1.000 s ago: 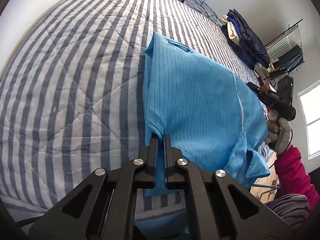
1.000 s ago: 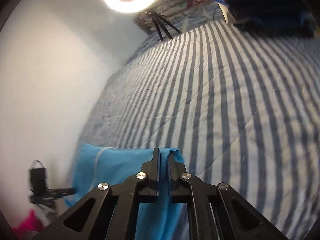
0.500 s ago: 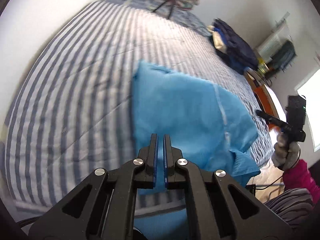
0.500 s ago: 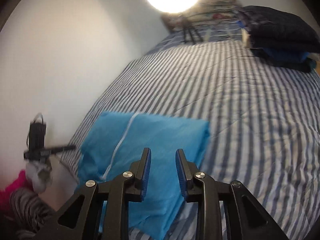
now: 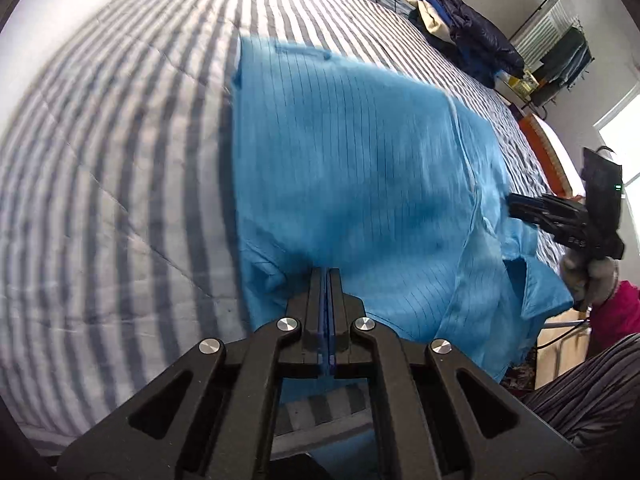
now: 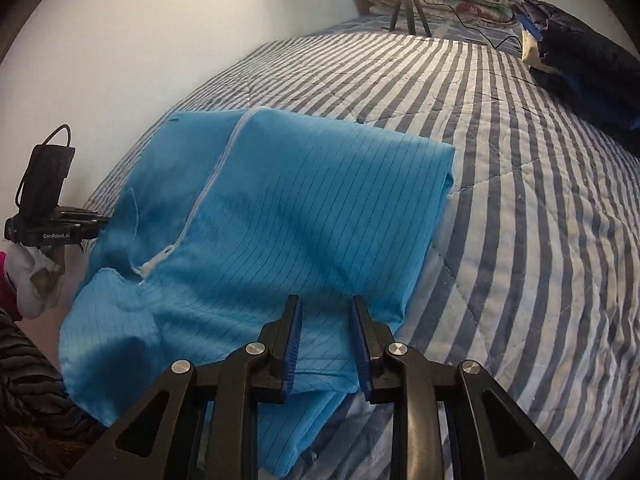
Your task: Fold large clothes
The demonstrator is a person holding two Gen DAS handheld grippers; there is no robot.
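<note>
1. The left gripper (image 5: 325, 276), its jaws pressed together on the near edge of the blue garment (image 5: 352, 168), could drag the fold askew on the striped bed (image 5: 120, 160).
2. The right gripper (image 6: 326, 312), spread and having just closed slightly, held nothing; the released edge could slump open.

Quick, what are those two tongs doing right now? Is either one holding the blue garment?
Left tongs: shut, over the blue garment; whether cloth is pinched cannot be told.
Right tongs: open, just released, holding nothing; the garment lies beneath them on the striped bedspread.
</note>
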